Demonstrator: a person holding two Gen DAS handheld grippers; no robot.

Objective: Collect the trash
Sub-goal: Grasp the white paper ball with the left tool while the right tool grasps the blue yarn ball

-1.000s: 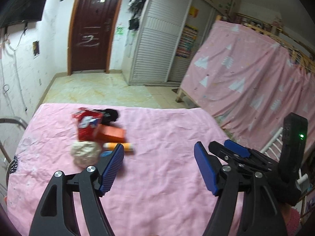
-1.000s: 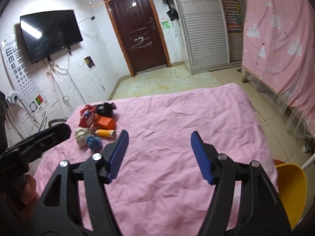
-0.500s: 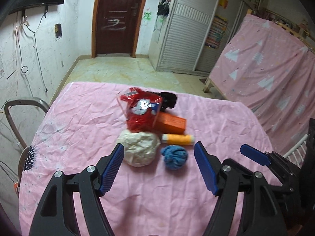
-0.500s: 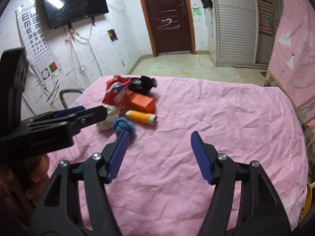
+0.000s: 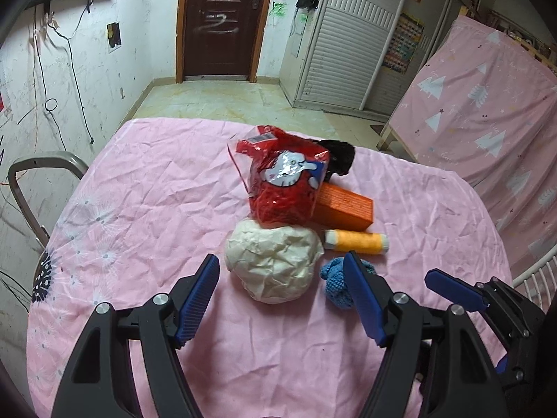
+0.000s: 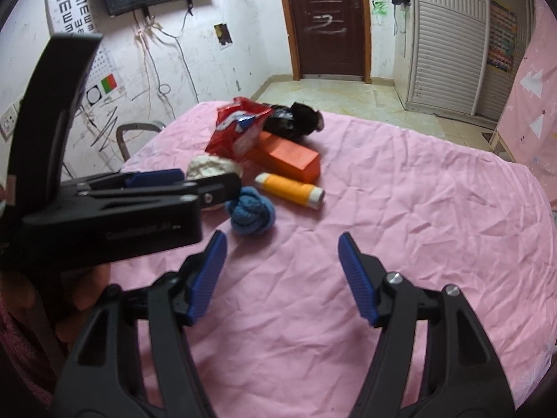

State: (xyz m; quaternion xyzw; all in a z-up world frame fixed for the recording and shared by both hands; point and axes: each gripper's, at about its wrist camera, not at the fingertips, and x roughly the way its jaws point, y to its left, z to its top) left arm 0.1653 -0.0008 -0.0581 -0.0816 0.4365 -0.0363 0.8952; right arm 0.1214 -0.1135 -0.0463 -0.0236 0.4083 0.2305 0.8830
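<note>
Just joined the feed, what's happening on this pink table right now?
A person holds a tool in each hand, both open and holding nothing. The left tool is lined up in front of the crumpled white paper ball, not yet gripping it. The right tool hovers over bare pink tablecloth. The red snack bag, orange box, yellow tube, blue knit ball and black item lie untouched in a cluster.
</note>
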